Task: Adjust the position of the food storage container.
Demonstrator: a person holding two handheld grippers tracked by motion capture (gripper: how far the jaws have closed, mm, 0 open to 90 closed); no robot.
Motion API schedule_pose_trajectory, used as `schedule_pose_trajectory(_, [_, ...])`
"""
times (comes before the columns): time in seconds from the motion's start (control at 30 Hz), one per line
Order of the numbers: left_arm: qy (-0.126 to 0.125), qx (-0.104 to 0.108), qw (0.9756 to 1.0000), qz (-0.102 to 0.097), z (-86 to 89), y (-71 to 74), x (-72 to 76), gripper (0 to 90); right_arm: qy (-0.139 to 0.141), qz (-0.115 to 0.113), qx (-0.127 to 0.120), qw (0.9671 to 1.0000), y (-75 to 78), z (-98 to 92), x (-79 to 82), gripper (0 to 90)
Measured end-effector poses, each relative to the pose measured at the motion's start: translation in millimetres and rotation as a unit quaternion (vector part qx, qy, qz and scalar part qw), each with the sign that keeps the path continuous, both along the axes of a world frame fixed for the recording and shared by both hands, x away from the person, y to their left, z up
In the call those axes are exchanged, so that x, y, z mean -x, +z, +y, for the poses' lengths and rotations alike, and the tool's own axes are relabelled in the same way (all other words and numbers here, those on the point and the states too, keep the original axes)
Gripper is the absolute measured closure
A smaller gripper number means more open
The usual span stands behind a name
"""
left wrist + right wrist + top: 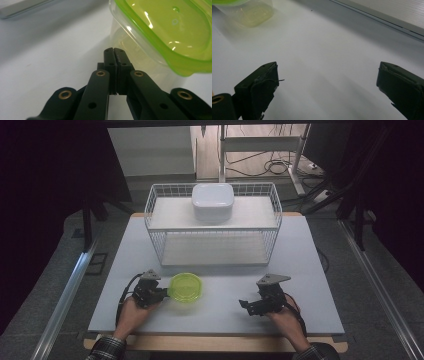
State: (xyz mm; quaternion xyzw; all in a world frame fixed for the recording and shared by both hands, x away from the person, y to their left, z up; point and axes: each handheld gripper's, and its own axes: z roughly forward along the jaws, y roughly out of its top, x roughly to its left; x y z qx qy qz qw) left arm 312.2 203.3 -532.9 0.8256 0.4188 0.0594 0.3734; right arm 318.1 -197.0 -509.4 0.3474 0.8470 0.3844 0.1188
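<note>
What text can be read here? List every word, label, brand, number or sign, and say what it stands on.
None: no readable word, label, brand, number or sign stands anywhere.
Green-lidded container: the lid bears small raised round marks in the left gripper view, no letters.
White box on the wire rack: plain.
Left gripper and right gripper: plain black, unmarked.
Table: bare white.

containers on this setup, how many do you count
2: a green-lidded container on the table by the left gripper, and a white container on the wire rack's top shelf. None look hidden.
</note>
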Motion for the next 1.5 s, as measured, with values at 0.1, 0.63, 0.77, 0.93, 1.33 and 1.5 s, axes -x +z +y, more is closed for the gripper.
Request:
schedule_pose_trajectory(0.1, [-0.020, -0.004, 0.9998, -0.003, -12.4, 0.7, 2.4, 88.6, 0.001, 0.000, 0.002, 1.0000, -0.4, 0.2, -0.1, 4.6])
schedule_pose_trajectory(0.63, [-0.085, -0.016, 0.9959, -0.027, -68.0, 1.8, 10.6, 88.5, 0.002, 0.005, 0.002, 1.0000, -2.3, 1.2, -0.4, 4.8])
schedule_pose_trajectory(0.77, [-0.099, -0.024, 0.9943, -0.031, -76.0, 1.6, 12.8, 87.9, 0.003, 0.007, 0.002, 1.0000, -2.8, 1.7, -0.3, 4.9])
schedule_pose_trajectory(0.93, [-0.092, -0.035, 0.9942, -0.042, -72.9, 3.3, 14.5, 82.4, 0.005, 0.007, 0.001, 1.0000, -2.9, 1.4, -0.4, 5.0])
schedule_pose_trajectory(1.33, [-0.068, -0.046, 0.9896, -0.118, -57.0, 14.9, 29.7, 38.5, 0.011, 0.009, -0.008, 0.9999, -2.4, 1.0, -0.4, 5.2])
schedule_pose_trajectory(1.5, [-0.058, -0.023, 0.9906, -0.122, -47.4, 19.5, 34.9, 25.5, 0.013, 0.010, -0.014, 0.9998, -1.6, 0.3, -0.6, 5.4])
